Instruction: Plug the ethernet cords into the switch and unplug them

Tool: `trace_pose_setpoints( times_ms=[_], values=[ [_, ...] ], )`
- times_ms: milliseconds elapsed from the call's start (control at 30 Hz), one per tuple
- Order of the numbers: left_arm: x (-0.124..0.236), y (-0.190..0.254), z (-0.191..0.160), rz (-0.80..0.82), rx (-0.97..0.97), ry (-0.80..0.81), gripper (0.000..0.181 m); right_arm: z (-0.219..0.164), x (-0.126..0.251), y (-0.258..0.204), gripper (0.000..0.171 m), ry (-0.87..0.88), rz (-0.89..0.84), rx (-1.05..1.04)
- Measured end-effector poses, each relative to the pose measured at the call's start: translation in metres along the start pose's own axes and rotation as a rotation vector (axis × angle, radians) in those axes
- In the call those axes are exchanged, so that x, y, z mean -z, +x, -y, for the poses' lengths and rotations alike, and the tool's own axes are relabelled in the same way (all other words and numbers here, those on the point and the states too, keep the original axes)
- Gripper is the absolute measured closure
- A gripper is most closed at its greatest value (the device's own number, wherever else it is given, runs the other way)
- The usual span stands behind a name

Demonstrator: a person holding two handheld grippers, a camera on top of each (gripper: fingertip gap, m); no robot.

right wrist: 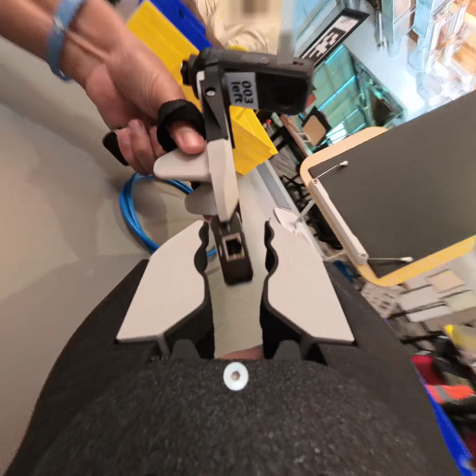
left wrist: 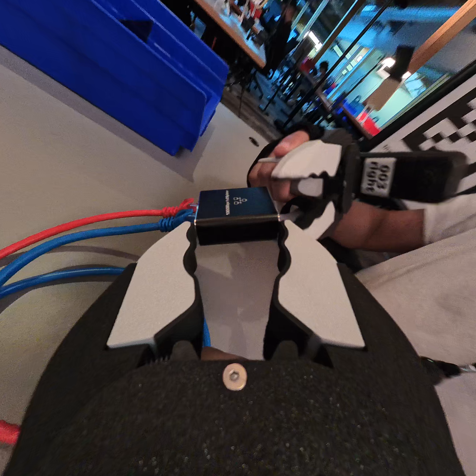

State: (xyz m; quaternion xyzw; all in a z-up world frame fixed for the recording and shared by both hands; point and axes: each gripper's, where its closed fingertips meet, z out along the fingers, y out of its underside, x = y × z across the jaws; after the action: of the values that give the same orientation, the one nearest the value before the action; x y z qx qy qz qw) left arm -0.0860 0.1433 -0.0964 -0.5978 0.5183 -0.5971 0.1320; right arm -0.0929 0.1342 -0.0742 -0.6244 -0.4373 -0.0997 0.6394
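Note:
My left gripper (left wrist: pixel 235 231) is shut on a small black switch (left wrist: pixel 235 211) and holds it at its fingertips above the pale table (left wrist: pixel 77 167). A red cord (left wrist: pixel 103 219) and a blue cord (left wrist: pixel 108 231) are plugged into the switch's left end. A second blue cable (left wrist: pixel 64 275) runs below them. In the right wrist view my right gripper (right wrist: pixel 235 226) is open and empty, its fingers on either side of the switch's end (right wrist: pixel 235 268), which shows an empty port (right wrist: pixel 233 248). The left gripper (right wrist: pixel 219 221) grips the switch from above there.
Stacked blue bins (left wrist: pixel 128 77) stand on the table behind the switch. A yellow bin (right wrist: pixel 242 144) and a coil of blue cable (right wrist: pixel 128 206) lie behind the left gripper. A black board with a wooden edge (right wrist: pixel 386 193) is at the right. A person's forearm (left wrist: pixel 373 231) is close.

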Motion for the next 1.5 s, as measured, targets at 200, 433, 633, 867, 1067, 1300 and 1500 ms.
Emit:
trace_pose_setpoints(
  times_ms=[200,433,633,867,1067,1300,1500],
  values=[
    [0.025,0.016,0.004,-0.205,0.077,0.033,0.121,0.001,0.007,0.000,0.126,0.044,0.082,-0.103],
    [0.018,0.033,-0.013,-0.332,0.102,-0.042,0.121,0.011,0.000,-0.024,0.146,0.057,0.122,0.054],
    [0.018,0.018,0.004,-0.204,0.107,0.022,0.121,-0.004,-0.008,-0.009,0.145,-0.060,0.047,0.119],
    [0.075,0.012,0.037,0.270,-0.057,0.227,0.125,-0.060,-0.046,0.082,0.146,-0.338,-0.232,0.292],
    [0.116,0.029,-0.080,0.520,0.008,0.212,0.133,-0.077,-0.085,0.073,0.146,-0.302,-0.133,0.273],
    [0.166,0.036,-0.129,0.785,-0.070,0.213,0.133,-0.095,-0.098,0.049,0.147,-0.187,-0.194,0.261],
    [0.243,0.008,-0.062,0.872,-0.190,0.056,0.128,-0.076,-0.086,0.058,0.147,-0.052,-0.247,0.207]
  ],
)
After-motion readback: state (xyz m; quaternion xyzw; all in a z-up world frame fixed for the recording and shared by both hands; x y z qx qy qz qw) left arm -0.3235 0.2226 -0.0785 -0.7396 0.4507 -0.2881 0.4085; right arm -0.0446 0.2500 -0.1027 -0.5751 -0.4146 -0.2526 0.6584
